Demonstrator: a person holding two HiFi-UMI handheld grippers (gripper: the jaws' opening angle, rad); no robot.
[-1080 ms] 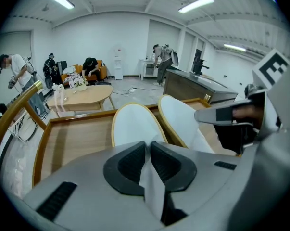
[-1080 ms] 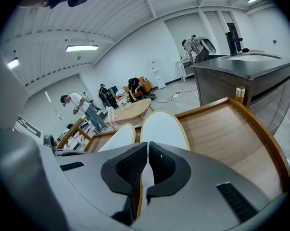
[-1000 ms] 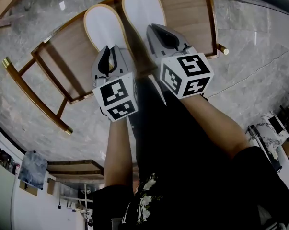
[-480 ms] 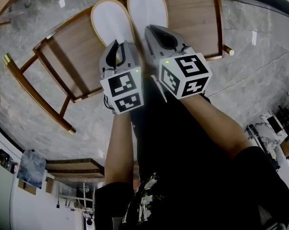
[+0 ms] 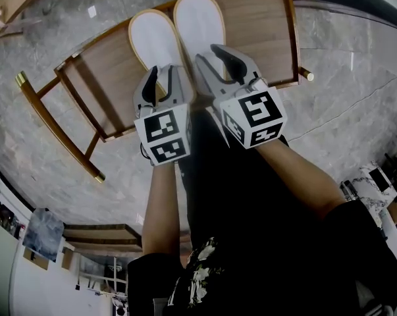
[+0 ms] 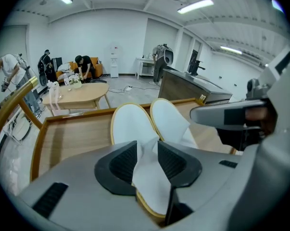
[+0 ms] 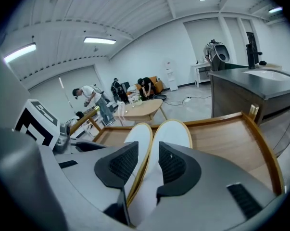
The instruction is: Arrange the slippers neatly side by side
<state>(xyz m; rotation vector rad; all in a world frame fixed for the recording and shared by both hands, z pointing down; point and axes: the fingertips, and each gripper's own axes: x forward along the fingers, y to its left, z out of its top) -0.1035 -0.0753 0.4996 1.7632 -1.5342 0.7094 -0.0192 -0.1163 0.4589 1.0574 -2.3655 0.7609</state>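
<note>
The wooden shelf (image 5: 103,78) stands on the marble floor, a flat board with a raised rim. The pair lies on it towards its far edge, between the middle and the right-hand corner. The left slipper (image 5: 152,38) and the right slipper (image 5: 199,22) run lengthwise from the near edge to the far edge. They lie close to parallel, with their inner rims touching or very nearly so. The right one's rounded end sits perhaps a shade nearer the far rim. Bare white insoles show at the far ends. The soft upper seems to rise at the near ends, so I'd guess the toes face the person, though I can't be sure.

They look like thin hotel slippers: very light, a floppy cloth upper on a flat sole with a tan edge. I'd expect one to slide at a nudge and sag if lifted by the cloth alone. The better hold is the sole's rim at the near end.

The left gripper (image 5: 160,78) has just been opening. Its jaws stand apart, with a fold of the upper (image 6: 147,172) standing loose between them. The right gripper (image 5: 218,61) has also just been opening, and it straddles its slipper's near end without pinching it.
</note>
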